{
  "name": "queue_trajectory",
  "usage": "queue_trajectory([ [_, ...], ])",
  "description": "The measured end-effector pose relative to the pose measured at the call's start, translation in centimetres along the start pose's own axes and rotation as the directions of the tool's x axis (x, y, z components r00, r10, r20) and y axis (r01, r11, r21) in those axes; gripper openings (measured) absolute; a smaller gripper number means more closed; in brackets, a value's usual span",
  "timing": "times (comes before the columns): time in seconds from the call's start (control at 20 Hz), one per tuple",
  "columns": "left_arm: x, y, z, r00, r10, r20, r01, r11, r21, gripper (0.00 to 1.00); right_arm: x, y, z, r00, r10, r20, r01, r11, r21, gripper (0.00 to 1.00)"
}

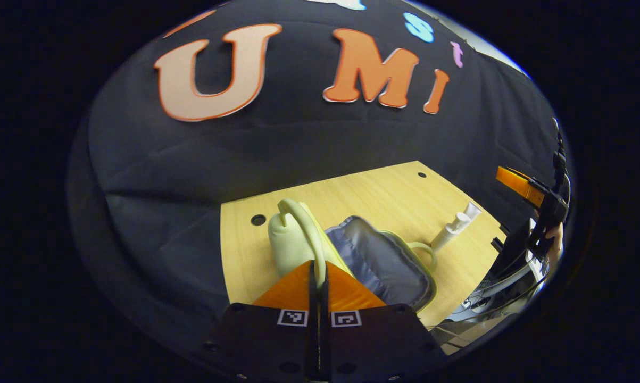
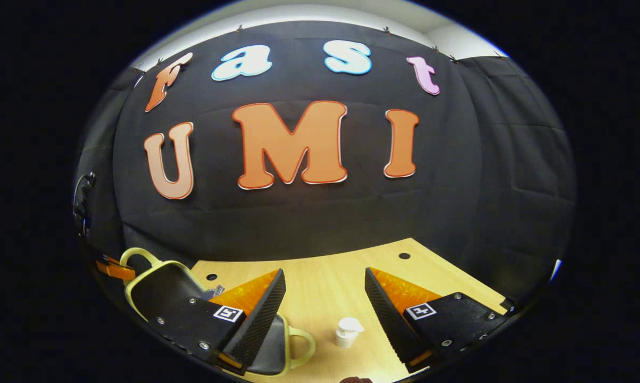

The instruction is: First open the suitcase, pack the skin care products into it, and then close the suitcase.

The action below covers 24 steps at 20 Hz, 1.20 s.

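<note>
Suitcase (image 1: 375,258) sits open on wooden table (image 1: 383,197), pale yellow-green shell, grey-blue lining facing up. Lid half (image 1: 288,239) stands upright at its left side, w/ looped carry handle (image 1: 304,218) arching over lid's top edge. Second small loop handle sticks out at case's right end, near skin care bottle.

Skin care bottle (image 1: 453,229), white, lies tilted on table just right of suitcase, apart from it; cap end points away toward far table edge. In right gripper view same bottle (image 2: 347,331) seen cap-on, between the two fingers' line of sight but lower down on table, not touched.

Left gripper (image 1: 318,274): fingers pressed together, pinching thin edge of lid/handle strap right at tips. Exact contact pt partly hidden by fingers themselves.

Right gripper (image 2: 325,298): fingers spread wide, nothing between them, held above table. Left finger overlaps suitcase rim (image 2: 293,346) in picture; can't tell if touching.

Left gripper view also shows other gripper far right, w/ a hand (image 1: 554,236) behind it and cables below. Table has round holes near back edge.
</note>
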<state>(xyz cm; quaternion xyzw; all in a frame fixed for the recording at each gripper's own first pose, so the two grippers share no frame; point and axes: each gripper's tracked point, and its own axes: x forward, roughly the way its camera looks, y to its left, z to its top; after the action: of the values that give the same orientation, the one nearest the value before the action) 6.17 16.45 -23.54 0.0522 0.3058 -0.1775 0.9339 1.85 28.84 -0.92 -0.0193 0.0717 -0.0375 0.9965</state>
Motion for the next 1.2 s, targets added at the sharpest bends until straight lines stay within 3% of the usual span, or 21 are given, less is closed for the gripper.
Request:
queue_trajectory([
  [0.15,0.1,3.2,-2.2,1.0,-0.001,0.002,0.001,0.995,-0.099,0.02,0.5,2.3,0.3,1.0,0.017,-0.001,-0.017,1.0,-0.023,0.95],
  [0.3,1.1,9.3,-6.9,1.0,0.012,-0.017,-0.015,0.978,-0.206,0.02,1.2,3.8,-0.3,0.999,0.036,-0.024,-0.036,0.999,-0.031,0.95],
  [0.5,2.5,13.4,-13.3,0.996,0.02,-0.089,-0.049,0.938,-0.344,0.02,1.7,3.9,-1.1,0.998,0.028,-0.047,-0.029,1.0,-0.008,0.95],
  [0.65,4.3,14.7,-18.4,0.99,0.006,-0.142,-0.067,0.899,-0.433,0.02,1.8,3.7,-1.5,0.998,0.014,-0.053,-0.016,0.999,-0.028,0.95],
  [0.85,6.0,15.2,-23.7,0.982,-0.008,-0.186,-0.084,0.871,-0.484,0.02,1.5,3.0,-2.1,0.998,0.002,-0.064,-0.005,0.999,-0.044,0.95],
  [1.05,6.9,15.6,-26.3,0.981,-0.024,-0.194,-0.089,0.83,-0.551,0.02,1.2,2.7,-2.1,0.998,0.0,-0.066,-0.004,0.999,-0.052,0.95],
  [1.15,6.8,15.9,-26.7,0.98,-0.022,-0.196,-0.095,0.82,-0.564,0.1,0.9,2.6,-2.3,0.998,0.003,-0.069,-0.007,0.998,-0.06,0.95],
  [1.2,7.2,15.9,-26.8,0.981,-0.023,-0.191,-0.091,0.817,-0.569,0.1,0.8,2.5,-2.4,0.998,0.003,-0.07,-0.007,0.998,-0.063,0.95],
])
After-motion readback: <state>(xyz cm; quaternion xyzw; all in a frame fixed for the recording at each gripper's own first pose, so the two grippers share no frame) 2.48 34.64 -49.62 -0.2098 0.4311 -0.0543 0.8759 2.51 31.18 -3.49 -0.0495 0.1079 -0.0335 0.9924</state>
